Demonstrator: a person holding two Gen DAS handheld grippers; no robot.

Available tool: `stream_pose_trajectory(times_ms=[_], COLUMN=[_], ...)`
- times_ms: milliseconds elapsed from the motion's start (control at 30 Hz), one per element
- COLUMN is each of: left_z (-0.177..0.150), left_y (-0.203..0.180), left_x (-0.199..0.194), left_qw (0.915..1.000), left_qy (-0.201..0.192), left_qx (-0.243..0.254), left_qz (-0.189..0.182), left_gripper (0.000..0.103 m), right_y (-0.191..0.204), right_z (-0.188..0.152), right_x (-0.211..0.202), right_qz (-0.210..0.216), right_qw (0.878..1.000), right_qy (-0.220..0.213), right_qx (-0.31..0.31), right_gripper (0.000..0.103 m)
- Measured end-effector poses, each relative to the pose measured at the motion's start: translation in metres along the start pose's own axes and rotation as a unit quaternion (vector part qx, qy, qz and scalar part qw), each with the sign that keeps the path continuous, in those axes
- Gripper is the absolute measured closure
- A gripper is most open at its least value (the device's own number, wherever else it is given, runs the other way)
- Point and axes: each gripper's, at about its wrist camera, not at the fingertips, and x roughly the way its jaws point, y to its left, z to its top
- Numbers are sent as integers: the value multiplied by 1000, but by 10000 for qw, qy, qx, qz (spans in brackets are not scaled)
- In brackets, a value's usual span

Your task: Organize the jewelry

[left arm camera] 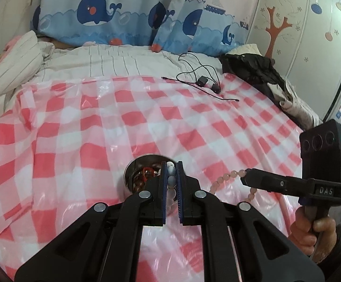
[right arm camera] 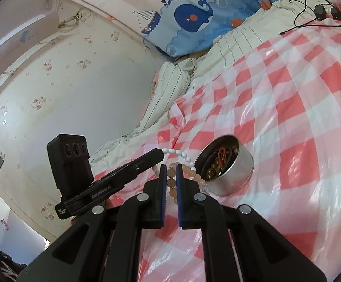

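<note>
My left gripper [left arm camera: 171,164] is shut on a white bead bracelet [left arm camera: 171,176], whose beads stack between the blue pads. Just behind it, a round metal tin [left arm camera: 132,166] sits on the bed with amber and orange jewelry inside. My right gripper [right arm camera: 171,168] is shut on a pink bead bracelet [right arm camera: 171,181]. From the left wrist view that pink bracelet [left arm camera: 224,178] hangs off the right gripper [left arm camera: 244,176] at the right. In the right wrist view the left gripper [right arm camera: 160,152] comes in from the left, the white bracelet [right arm camera: 182,154] drooping toward the tin [right arm camera: 236,174]. Both bracelets are off the sheet.
A pink-and-white checked plastic sheet [left arm camera: 147,117] covers the bed. Black cables with small adapters [left arm camera: 203,80] lie at its far edge, dark clothing [left arm camera: 259,70] at the far right, striped bedding [left arm camera: 17,58] at the left. A hand [left arm camera: 311,230] grips the right gripper's handle.
</note>
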Motion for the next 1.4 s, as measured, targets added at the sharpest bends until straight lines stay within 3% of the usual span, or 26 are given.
stream_pose_trajectory(times_ms=[200, 400, 567, 600, 633, 667, 733, 900, 967, 1033, 1167, 1400], left_z=[6, -4, -13, -16, -18, -20, -28, -52, -60, -74, -99, -141], left_y=[11, 45, 61, 64, 67, 69, 66, 44, 35, 23, 10, -8], left_x=[29, 68, 44, 39, 35, 32, 23, 10, 5, -1, -11, -32], left_qw=[9985, 9955, 9956, 9953, 9951, 9948, 9941, 9917, 9896, 9863, 9821, 9769], left_qy=[3, 551, 426, 405, 398, 396, 400, 496, 509, 501, 604, 653], left_qx=[-410, -673, -637, -641, -650, -653, -553, -208, -114, -2, -20, -174], left_qz=[-371, 368, 536, 594, 628, 668, 843, 1170, 1339, 1571, 1786, 2025], left_gripper=[96, 96, 77, 76, 72, 69, 60, 32, 16, 10, 8, 8], right_y=[-4, -5, -8, -10, -12, -15, -19, -19, -10, -3, 12, 20], right_z=[16, 33, 40, 40, 40, 38, 35, 15, -2, -21, -60, -105], right_x=[6, 33, 62, 69, 78, 83, 83, 58, 47, 38, 24, 6], right_qz=[-12, 45, 228, 26, -506, -1046, -1592, -1991, -2228, -2479, -2932, -3433], right_qw=[10000, 10000, 9992, 9994, 9977, 9932, 9857, 9784, 9720, 9639, 9465, 9275], right_qy=[-45, 67, 231, 299, 449, 500, 466, 389, 431, 487, 660, 755], right_qx=[22, 46, 227, 192, 41, -137, -286, -389, -615, -838, -1173, -1270], right_gripper=[94, 94, 94, 94, 91, 73, 63, 63, 54, 44, 35, 30])
